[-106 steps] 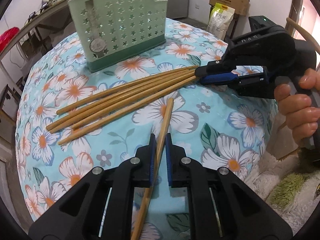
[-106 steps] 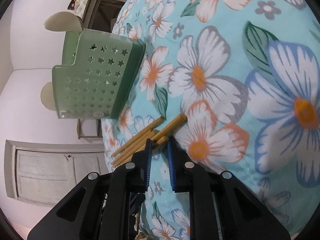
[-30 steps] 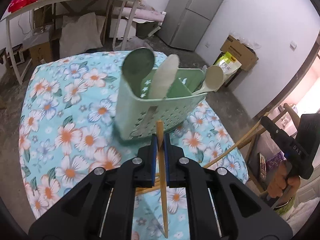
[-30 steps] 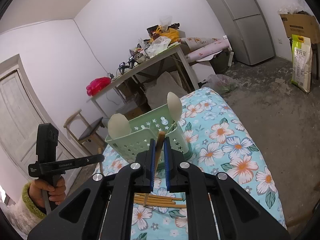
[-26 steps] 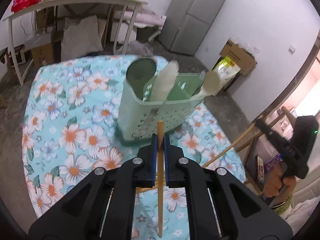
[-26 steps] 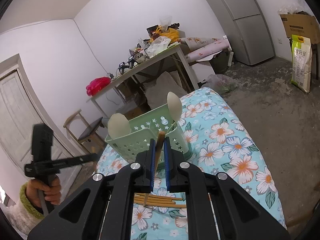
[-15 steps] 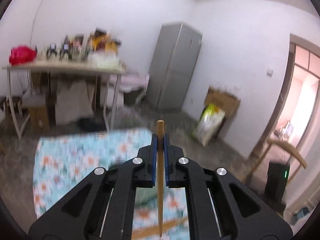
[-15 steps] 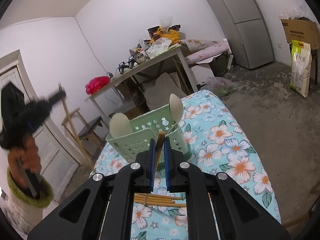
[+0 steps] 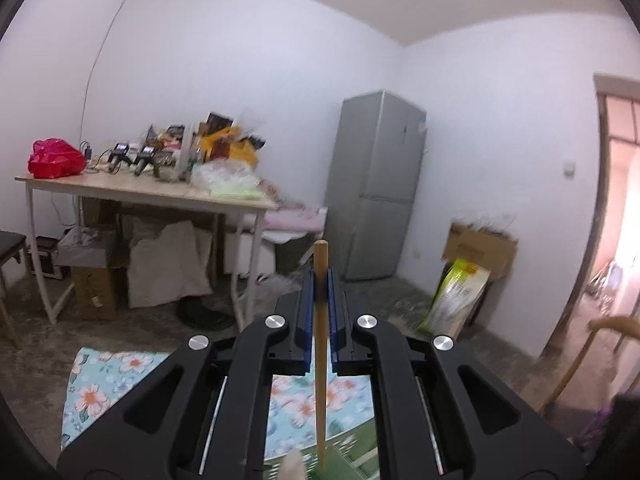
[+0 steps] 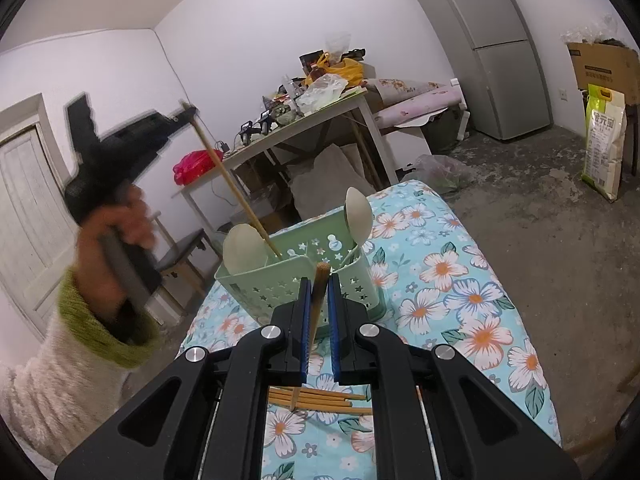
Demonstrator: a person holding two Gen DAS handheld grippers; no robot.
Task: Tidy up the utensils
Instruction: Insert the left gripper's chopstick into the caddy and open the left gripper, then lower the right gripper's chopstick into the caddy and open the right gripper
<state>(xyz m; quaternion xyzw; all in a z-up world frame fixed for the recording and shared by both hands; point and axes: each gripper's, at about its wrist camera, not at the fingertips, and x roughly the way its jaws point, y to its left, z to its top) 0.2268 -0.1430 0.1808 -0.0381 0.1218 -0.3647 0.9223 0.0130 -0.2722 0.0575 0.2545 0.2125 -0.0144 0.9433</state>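
Note:
My left gripper (image 9: 320,276) is shut on a wooden chopstick (image 9: 320,360) that hangs down between its pads. In the right wrist view that left gripper (image 10: 188,114) is raised at the upper left, and its chopstick (image 10: 236,192) slants down with the lower tip inside the green utensil basket (image 10: 304,280). Two pale spoons (image 10: 244,248) stand in the basket. My right gripper (image 10: 318,284) is shut on another chopstick (image 10: 318,296), just in front of the basket. Several more chopsticks (image 10: 320,398) lie on the floral tablecloth (image 10: 460,300) below it.
A wooden desk (image 9: 152,194) cluttered with bags stands behind the table, beside a grey fridge (image 9: 380,184). A cardboard box (image 9: 480,244) and a green sack (image 9: 456,296) sit on the concrete floor. A person's hand and fuzzy sleeve (image 10: 80,344) fill the left of the right wrist view.
My left gripper rose and tilted up from looking down at the basket to facing the room, and its chopstick's tip went into the basket. The right gripper stayed still.

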